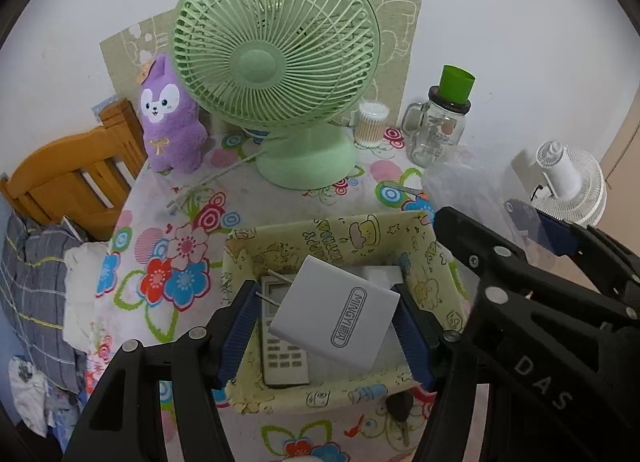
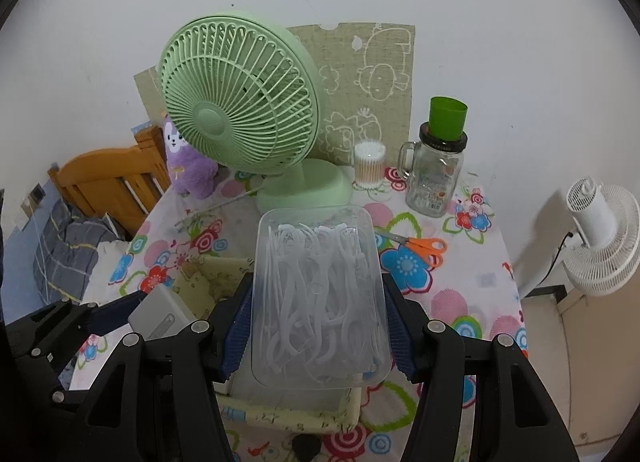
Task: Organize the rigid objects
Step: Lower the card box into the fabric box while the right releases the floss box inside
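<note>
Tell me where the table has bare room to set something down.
Free cloth lies between the green fan and the storage box, and right of the scissors toward the table edge. The back row by the cotton swabs and glass jar is crowded.

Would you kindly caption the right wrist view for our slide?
Right hand-held gripper holds a clear box of floss picks above the patterned storage box, green fan behind.

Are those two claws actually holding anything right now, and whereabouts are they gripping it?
Yes. The left gripper pinches a white charger by its two opposite side edges. The right gripper clamps a clear box of floss picks across its long sides.
</note>
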Demonstrator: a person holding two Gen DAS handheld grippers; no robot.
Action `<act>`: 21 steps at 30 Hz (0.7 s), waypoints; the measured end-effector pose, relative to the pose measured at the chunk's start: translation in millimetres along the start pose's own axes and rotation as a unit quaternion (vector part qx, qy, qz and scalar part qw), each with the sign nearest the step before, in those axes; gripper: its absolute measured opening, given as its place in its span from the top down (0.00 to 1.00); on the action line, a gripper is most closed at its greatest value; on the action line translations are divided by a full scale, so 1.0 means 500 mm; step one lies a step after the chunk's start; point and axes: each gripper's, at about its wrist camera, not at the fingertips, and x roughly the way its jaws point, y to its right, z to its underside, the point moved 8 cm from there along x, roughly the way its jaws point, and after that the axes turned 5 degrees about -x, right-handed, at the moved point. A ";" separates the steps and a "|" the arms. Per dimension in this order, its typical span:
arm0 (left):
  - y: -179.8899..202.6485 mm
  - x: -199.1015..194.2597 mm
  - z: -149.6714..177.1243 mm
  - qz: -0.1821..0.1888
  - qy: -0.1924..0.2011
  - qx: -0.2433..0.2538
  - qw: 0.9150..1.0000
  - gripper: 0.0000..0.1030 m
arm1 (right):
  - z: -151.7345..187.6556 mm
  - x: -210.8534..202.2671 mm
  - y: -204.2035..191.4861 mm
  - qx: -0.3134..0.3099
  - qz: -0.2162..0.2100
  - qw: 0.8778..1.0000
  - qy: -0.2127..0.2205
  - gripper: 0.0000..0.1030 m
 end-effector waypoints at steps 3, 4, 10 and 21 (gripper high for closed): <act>-0.004 0.017 0.004 0.008 -0.001 -0.012 1.000 0.34 | 0.001 0.020 -0.004 -0.011 0.006 1.000 -0.003 0.40; -0.003 0.026 0.008 0.009 -0.004 -0.014 1.000 0.34 | 0.002 0.027 -0.005 -0.014 0.007 1.000 -0.005 0.40; 0.017 0.074 0.024 0.022 -0.019 -0.001 1.000 0.34 | 0.023 0.078 -0.023 -0.020 -0.007 0.999 -0.026 0.40; 0.001 0.128 0.054 0.021 -0.052 -0.021 0.998 0.29 | 0.060 0.142 -0.034 -0.021 -0.020 0.998 -0.059 0.40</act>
